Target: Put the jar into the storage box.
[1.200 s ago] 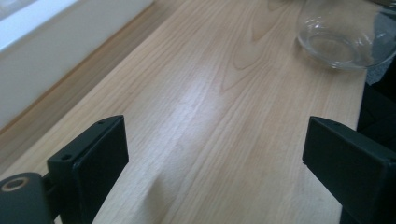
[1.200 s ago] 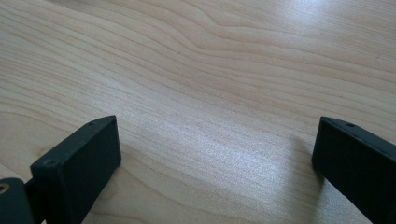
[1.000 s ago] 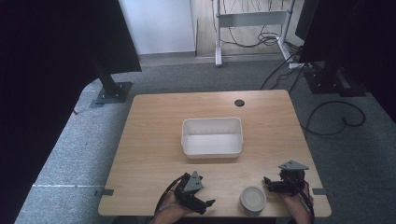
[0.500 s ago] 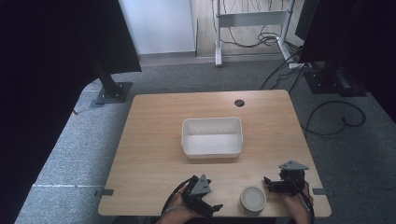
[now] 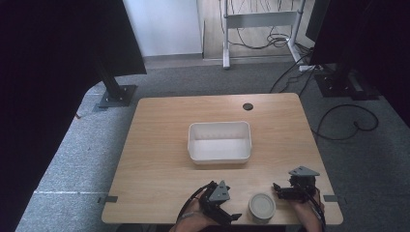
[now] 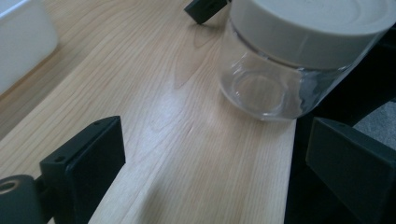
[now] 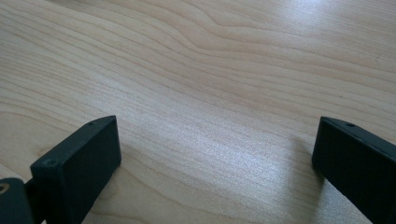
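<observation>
A clear glass jar (image 5: 261, 208) with a pale lid (image 6: 313, 23) stands near the table's front edge, between my two grippers. My left gripper (image 5: 230, 213) lies just left of the jar, pointing at it. In the left gripper view the jar (image 6: 266, 79) stands a little ahead and right of the left gripper (image 6: 215, 163), whose jaws are open and hold nothing. My right gripper (image 5: 280, 190) sits right of the jar, aimed left. In its own view the right gripper (image 7: 215, 158) is open over bare wood.
A white rectangular bin (image 5: 220, 142) stands in the middle of the wooden table (image 5: 159, 145), and its corner (image 6: 18, 42) shows at upper left in the left gripper view. A round cable hole (image 5: 248, 106) lies at the back. The jar stands close to the front edge.
My left gripper has slid right and toward the front edge, turning its jaws at the jar. The right gripper and the jar have stayed put.
</observation>
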Demonstrator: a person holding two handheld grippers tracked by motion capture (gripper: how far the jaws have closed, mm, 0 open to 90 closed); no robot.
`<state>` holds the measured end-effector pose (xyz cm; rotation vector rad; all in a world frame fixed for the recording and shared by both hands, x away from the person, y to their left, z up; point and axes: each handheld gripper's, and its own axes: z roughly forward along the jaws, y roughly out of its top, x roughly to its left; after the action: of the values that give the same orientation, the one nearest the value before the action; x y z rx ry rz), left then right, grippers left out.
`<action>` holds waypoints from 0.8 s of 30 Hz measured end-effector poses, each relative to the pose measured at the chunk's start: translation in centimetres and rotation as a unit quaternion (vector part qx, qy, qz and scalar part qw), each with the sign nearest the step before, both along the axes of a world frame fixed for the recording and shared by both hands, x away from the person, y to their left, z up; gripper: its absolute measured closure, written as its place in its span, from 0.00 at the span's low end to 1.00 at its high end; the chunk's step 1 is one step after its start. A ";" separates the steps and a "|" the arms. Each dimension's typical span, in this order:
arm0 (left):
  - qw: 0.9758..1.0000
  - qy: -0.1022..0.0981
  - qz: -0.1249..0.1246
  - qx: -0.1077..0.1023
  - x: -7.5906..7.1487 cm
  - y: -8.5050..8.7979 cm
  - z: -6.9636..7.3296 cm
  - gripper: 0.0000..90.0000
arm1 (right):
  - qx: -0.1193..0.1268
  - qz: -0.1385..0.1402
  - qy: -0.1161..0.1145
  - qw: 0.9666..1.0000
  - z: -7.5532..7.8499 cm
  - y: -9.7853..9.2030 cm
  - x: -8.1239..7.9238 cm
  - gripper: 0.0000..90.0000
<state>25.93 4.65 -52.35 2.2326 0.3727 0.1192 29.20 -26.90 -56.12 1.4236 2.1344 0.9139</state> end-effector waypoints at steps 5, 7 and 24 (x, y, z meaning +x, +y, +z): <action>1.000 0.003 -0.011 0.000 -0.2 -0.8 0.0 0.05 | 0.000 0.000 0.000 1.000 0.0 0.0 0.0 0.01; 1.000 0.005 -0.013 -0.001 -0.3 -1.1 -0.1 0.05 | 0.000 0.000 0.000 1.000 0.0 0.0 0.0 0.01; 0.999 0.000 -0.046 0.007 -1.0 -4.1 -0.2 0.05 | 0.000 0.002 0.000 1.000 0.0 0.0 0.0 0.01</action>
<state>24.91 0.51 -52.53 2.2594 0.2688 0.0727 29.20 -26.90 -56.12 1.4188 2.1379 0.9149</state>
